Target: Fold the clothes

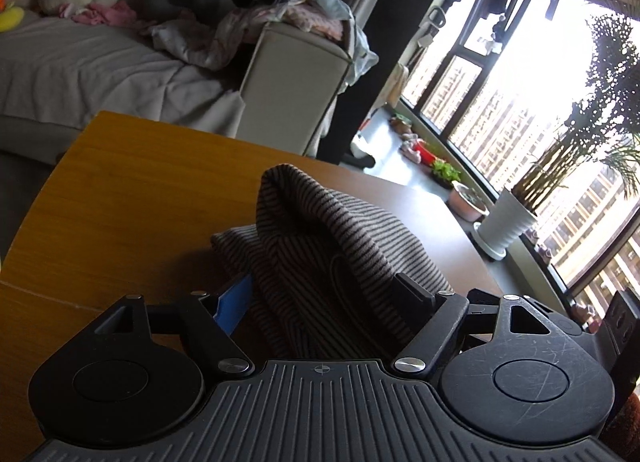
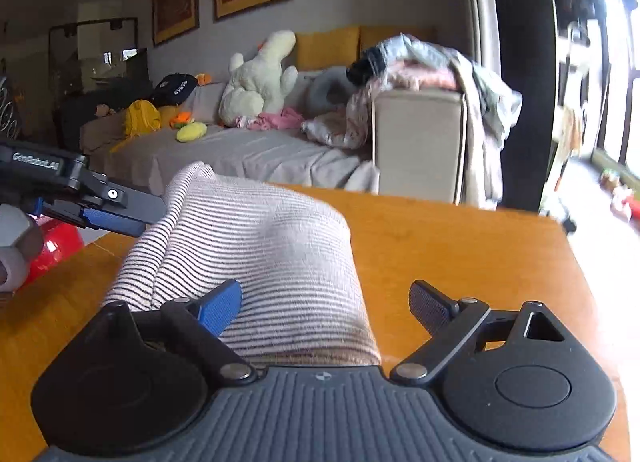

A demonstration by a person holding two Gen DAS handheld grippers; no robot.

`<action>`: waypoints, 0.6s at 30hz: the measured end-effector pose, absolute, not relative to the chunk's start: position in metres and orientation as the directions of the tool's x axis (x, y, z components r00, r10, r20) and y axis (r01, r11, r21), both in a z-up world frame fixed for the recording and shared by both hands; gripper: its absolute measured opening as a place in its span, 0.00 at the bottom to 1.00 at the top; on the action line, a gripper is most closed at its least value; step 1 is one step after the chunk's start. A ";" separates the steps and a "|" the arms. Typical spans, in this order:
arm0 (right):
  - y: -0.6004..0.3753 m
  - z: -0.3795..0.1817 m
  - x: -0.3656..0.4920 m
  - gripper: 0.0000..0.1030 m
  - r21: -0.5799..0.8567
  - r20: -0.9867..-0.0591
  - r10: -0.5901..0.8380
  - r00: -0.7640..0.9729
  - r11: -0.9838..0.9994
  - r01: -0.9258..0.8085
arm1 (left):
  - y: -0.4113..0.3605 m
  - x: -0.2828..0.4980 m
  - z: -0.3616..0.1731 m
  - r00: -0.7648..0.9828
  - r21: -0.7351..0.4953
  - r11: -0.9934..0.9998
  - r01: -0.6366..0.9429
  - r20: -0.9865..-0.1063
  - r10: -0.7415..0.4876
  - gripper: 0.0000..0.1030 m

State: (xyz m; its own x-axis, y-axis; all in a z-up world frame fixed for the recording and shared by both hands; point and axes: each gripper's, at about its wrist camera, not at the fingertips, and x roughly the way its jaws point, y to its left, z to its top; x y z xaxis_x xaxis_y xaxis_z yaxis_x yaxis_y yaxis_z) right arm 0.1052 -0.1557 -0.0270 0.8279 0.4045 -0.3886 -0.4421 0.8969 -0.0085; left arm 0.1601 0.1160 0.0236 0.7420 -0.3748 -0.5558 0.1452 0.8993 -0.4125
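A striped garment point(image 1: 320, 258) lies bunched on the wooden table point(image 1: 132, 190). In the left wrist view it fills the gap between my left gripper's point(image 1: 324, 302) fingers, which stand wide apart around it. In the right wrist view the striped garment point(image 2: 264, 246) lies folded over on the table point(image 2: 460, 258). My right gripper point(image 2: 328, 308) is open, its fingers wide apart, with the cloth's near edge between them. My left gripper point(image 2: 148, 214) shows at the left of that view, touching the garment's far left fold.
A grey sofa point(image 2: 248, 150) with a white plush toy point(image 2: 260, 78) and a pile of clothes point(image 2: 424, 70) on its armrest stands behind the table. A window with potted plants point(image 1: 512, 222) is to the right. A red object point(image 2: 56, 246) sits by the table's left edge.
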 end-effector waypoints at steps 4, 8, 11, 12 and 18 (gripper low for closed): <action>-0.135 -0.007 0.073 0.85 -0.082 -0.304 0.522 0.797 0.819 -0.568 | 0.121 0.158 0.022 0.753 -0.390 0.912 0.128 -0.560 -0.345 0.79; -0.111 -0.016 0.070 0.85 -0.112 -0.326 0.532 0.781 0.799 -0.591 | 0.126 0.153 0.016 0.746 -0.394 0.910 0.129 -0.566 -0.351 0.79; -0.096 -0.024 0.074 0.80 -0.117 -0.348 0.525 0.777 0.798 -0.591 | 0.129 0.149 0.011 0.739 -0.400 0.907 0.132 -0.570 -0.359 0.78; -0.095 -0.024 0.078 0.72 -0.093 -0.353 0.521 0.777 0.807 -0.583 | 0.130 0.148 0.010 0.736 -0.402 0.906 0.133 -0.572 -0.362 0.78; -0.101 -0.014 0.103 0.12 0.023 -0.404 0.538 0.740 0.815 -0.579 | 0.138 0.140 0.000 0.722 -0.414 0.900 0.138 -0.580 -0.377 0.57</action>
State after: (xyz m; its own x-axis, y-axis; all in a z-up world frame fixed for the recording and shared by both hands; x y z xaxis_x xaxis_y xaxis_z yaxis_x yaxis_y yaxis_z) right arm 0.1031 -0.1007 -0.0138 0.7402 0.5375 -0.4040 -0.5793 0.8148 0.0228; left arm 0.1397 0.1375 -0.0001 0.7216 -0.3775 -0.5804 0.1377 0.8998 -0.4140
